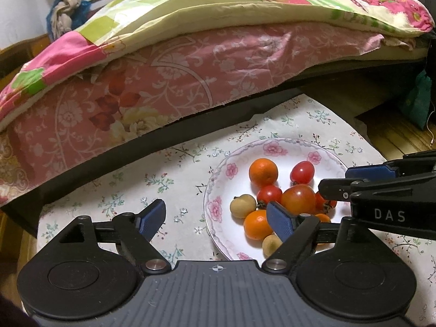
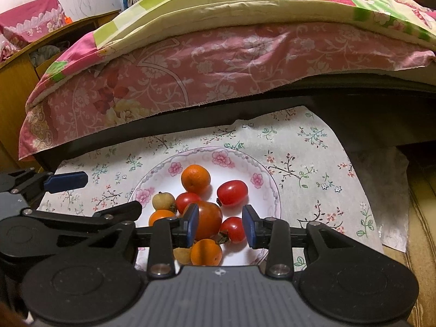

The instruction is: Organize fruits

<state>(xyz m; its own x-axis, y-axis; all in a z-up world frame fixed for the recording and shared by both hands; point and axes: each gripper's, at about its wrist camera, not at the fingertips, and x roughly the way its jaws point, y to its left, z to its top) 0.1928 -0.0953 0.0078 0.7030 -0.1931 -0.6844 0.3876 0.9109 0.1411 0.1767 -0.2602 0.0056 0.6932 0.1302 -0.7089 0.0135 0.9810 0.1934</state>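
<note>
L gripper [image 1: 216, 218] hangs wide open & empty over the plate's [image 1: 275, 147] left rim, prob. waiting its turn. Fruit sits heaped mid-plate on the floral-cloth tabletop [image 2: 305, 152]: oranges, small red tomatoes, pale longan-like ones. R gripper [image 2: 220, 224] is part-open, holding nothing, straddling the big tomato [image 2: 209, 219] & a small red one [image 2: 233, 229]; looks like lining up a pick.

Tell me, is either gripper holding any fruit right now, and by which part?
Nothing is held. The left gripper is open beside the floral white plate. The right gripper is open above the large orange-red tomato, its pads not visibly touching it.
</note>
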